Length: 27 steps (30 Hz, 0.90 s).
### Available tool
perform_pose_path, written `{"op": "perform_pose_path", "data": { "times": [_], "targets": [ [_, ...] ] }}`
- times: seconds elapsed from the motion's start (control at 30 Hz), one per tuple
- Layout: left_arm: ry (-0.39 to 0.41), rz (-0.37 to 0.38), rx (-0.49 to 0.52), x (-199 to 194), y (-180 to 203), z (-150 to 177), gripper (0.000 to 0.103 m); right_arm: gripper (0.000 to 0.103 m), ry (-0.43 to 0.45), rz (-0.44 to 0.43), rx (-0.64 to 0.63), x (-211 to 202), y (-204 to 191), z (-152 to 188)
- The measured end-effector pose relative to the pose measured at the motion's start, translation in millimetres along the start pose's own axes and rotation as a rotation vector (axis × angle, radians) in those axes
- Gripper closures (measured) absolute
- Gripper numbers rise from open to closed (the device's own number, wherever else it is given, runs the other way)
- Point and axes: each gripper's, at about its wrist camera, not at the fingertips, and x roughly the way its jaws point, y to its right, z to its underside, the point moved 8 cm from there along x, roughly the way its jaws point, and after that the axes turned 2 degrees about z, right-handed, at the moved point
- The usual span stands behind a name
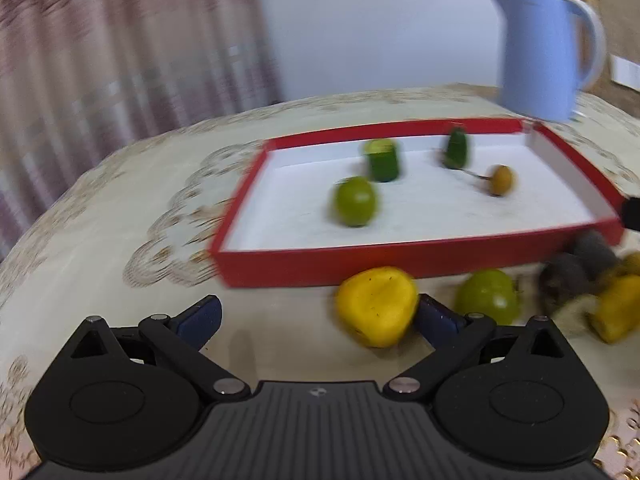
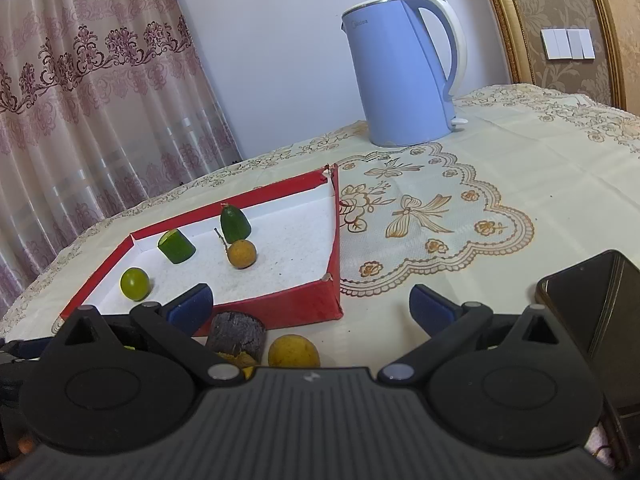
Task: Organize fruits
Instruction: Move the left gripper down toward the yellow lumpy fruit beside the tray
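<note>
Looks like someone's home, probably a living or dining room, pink floral curtains (image 2: 92, 128) with sheer panels, table under a cream embroidered tablecloth (image 2: 520, 168), light blue electric kettle (image 2: 400, 76), damask wallpaper (image 2: 560, 8) with gold trim, white wall switches (image 2: 568, 43)

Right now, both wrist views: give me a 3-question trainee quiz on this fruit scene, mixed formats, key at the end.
1. True or false: the left gripper is shut on a fruit.
2. How many fruit pieces lie inside the red box?
3. Multiple choice: what stands on the table beyond the box? A) blue kettle B) glass vase C) steel pot

Key:
1. False. Its jaws stand open, with the yellow fruit beside the right fingertip and not gripped.
2. Four: round green fruit, cut green piece, pointed green piece, brown stemmed fruit.
3. A
</note>
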Motion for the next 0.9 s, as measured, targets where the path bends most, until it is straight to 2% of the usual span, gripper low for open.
{"op": "perform_pose_path", "data": {
  "times": [0.07,0.2,0.33,0.53,0.57,0.67,0.9],
  "targets": [
    [-0.005,-0.020,-0.039,1,-11,0,0.001,0.000,0.000,0.000,0.001,0,1,0],
    [-0.020,0.083,-0.061,4,-6,-2,0.001,0.000,-0.001,0.000,0.000,0,1,0],
    [-0.019,0.116,-0.005,7,7,-2,0.002,0.000,-0.002,0.000,0.002,0,1,0],
    [-0.042,0.197,-0.061,9,4,1,0.000,0.000,-0.001,0.001,0.008,0,2,0],
    [-0.042,0.188,-0.062,9,3,2,0.000,0.000,-0.001,0.002,0.008,0,2,0],
    [-0.037,0.085,-0.098,9,-7,2,0.000,0.000,0.000,0.003,0.012,0,3,0],
    [-0.030,0.093,-0.088,7,-7,2,0.003,0.000,0.000,0.001,0.013,0,4,-1]
  ]
}}
